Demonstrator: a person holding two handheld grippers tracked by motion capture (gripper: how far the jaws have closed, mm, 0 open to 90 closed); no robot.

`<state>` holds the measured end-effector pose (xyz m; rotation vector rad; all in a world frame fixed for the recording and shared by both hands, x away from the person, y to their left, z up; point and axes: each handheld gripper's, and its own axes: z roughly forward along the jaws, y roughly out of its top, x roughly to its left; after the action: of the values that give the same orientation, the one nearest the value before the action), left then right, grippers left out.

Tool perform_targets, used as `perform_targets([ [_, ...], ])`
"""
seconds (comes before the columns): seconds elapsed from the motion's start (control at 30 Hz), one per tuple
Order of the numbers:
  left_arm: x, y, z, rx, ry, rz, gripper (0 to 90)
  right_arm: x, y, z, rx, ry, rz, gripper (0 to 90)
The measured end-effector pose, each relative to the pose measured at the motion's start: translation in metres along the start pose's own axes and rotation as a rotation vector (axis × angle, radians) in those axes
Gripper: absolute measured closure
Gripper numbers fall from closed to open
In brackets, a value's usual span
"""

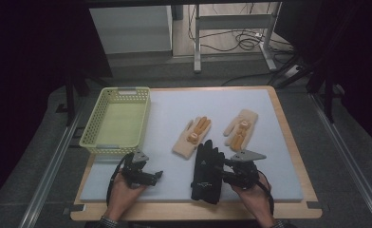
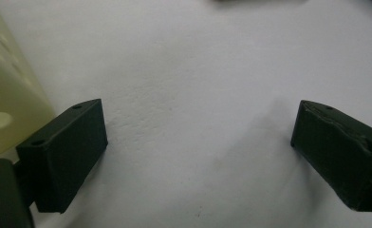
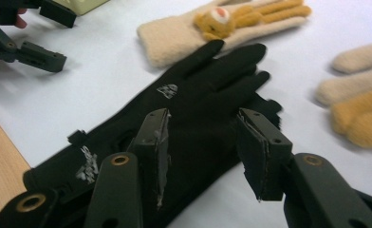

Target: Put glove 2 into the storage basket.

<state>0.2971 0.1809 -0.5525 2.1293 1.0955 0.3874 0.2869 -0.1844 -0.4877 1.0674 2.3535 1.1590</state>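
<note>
So the black fabric glove with small white logos (image 1: 207,173) is lying flat on the pale grey foam mat (image 1: 174,118), near the front edge and a bit right of the middle, fingers pointing away from the person. It looks like there might be two black gloves stacked there, can't really tell.

The right gripper (image 3: 205,142) sits right over the glove's edge, by its knuckles. Its jaws are partway apart, with the black fabric showing under the gap, and the pads aren't pinching anything.

The left gripper (image 1: 156,176) is off to the left of the black glove, hovering low over bare mat with its jaws spread wide and nothing between them.

Just behind the black glove's fingertips is a cream knit glove with orange fingers and a little animal figure on it (image 1: 192,137), and its matching cream knit glove (image 1: 241,127) lies further right. At the back left of the mat is a pale yellow-green plastic basket with a perforated wall (image 1: 91,126), and the wooden table (image 1: 288,137) peeks out around the mat.
</note>
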Motion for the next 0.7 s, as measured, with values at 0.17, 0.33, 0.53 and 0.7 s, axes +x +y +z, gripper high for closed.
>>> perform_targets([
  [0.17,0.000,0.000,0.000,0.000,0.000,0.000,4.8,-0.011,-0.011,-0.005,-0.001,0.003,0.006,62.0],
  [0.33,0.000,0.000,0.000,0.000,0.000,0.000,4.8,-0.014,-0.028,-0.002,0.041,0.026,-0.012,81.0],
  [0.53,0.000,0.000,0.000,0.000,0.000,0.001,4.8,-0.009,-0.044,0.002,0.063,0.076,-0.025,87.2],
  [0.7,0.000,0.000,0.000,0.000,0.001,0.000,4.8,0.000,-0.051,0.008,0.073,0.107,-0.052,88.1],
])
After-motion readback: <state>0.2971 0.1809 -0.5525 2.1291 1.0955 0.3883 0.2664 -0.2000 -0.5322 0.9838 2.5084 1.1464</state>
